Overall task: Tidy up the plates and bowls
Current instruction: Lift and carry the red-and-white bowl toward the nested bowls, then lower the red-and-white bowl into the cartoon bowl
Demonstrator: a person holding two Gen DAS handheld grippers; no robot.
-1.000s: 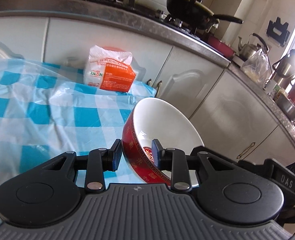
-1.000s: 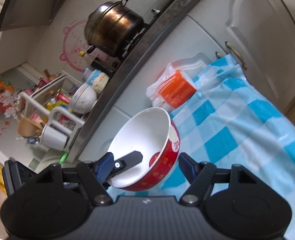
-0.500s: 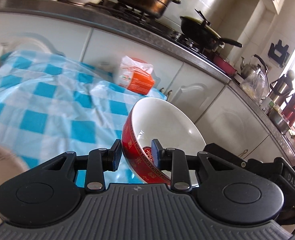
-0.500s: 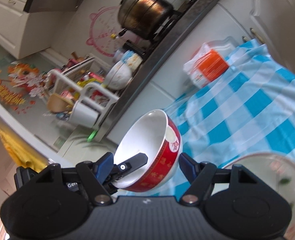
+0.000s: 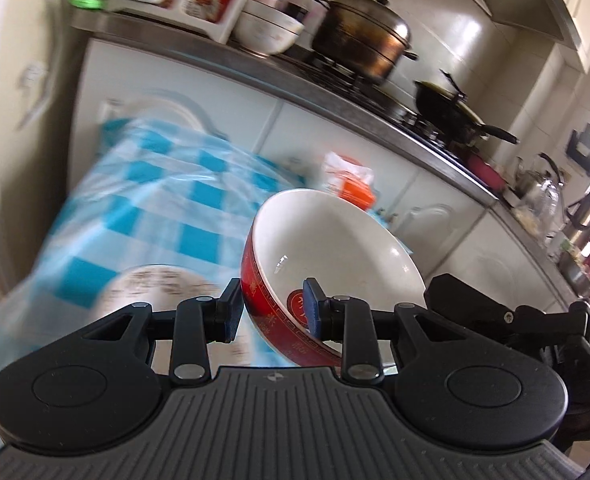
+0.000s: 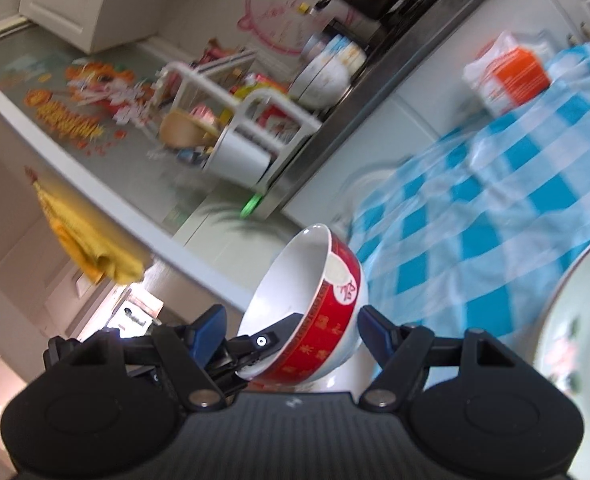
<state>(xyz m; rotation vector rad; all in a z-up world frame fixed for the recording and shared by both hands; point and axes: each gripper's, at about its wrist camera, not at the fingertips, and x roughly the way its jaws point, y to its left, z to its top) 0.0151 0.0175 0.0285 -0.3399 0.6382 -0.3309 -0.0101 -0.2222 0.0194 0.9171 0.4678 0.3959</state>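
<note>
The left claw [image 5: 272, 307] is pinching the rim of the red-and-white bowl [image 5: 335, 248], one pad outside on the red band, one inside on the glossy white. The bowl is tilting in the air above the blue-checked cloth on the table [image 5: 167, 200]. Only the left view is catching a speckled pale bowl [image 5: 155, 288] lying on the cloth beneath, blurred. The right view is showing the same red bowl [image 6: 319, 312] from its outer side, sitting between the pads of the right claw [image 6: 289, 330], which is gaping wide and gripping nothing. It alone is showing a large pale plate [image 6: 575, 340] with a flower print at the right edge.
</note>
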